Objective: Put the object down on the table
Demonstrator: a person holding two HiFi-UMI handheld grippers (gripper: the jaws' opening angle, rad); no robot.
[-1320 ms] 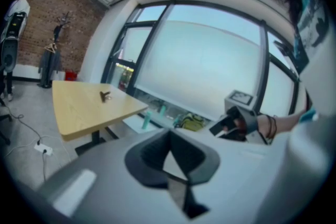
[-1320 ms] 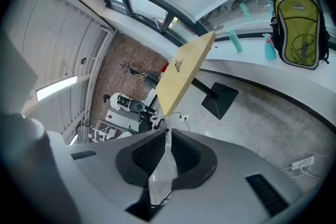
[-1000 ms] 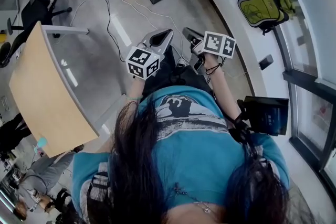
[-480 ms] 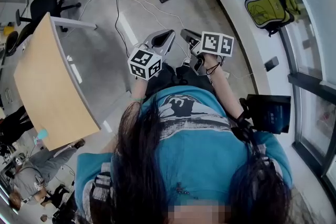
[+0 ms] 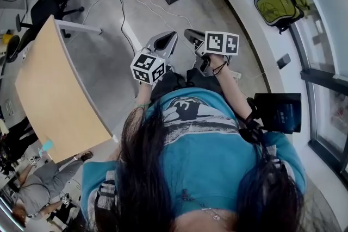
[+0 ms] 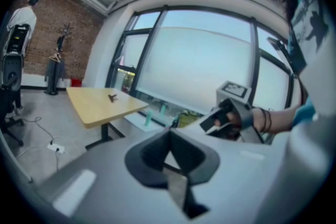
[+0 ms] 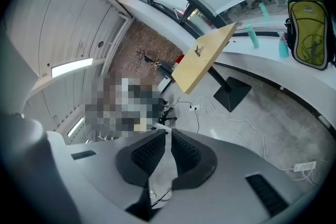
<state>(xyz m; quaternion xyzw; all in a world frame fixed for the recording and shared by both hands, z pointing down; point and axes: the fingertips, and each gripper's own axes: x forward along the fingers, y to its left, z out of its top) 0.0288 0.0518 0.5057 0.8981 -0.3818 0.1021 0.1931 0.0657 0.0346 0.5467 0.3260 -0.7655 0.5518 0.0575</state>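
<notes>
Both tools are pinched shut with nothing in them, our left tool point(image 6: 168, 132) and our right tool point(image 7: 169, 134). A small brown thing point(image 6: 112, 97) sits on the far table point(image 6: 92, 110), well apart from us. We think the job is done.
</notes>
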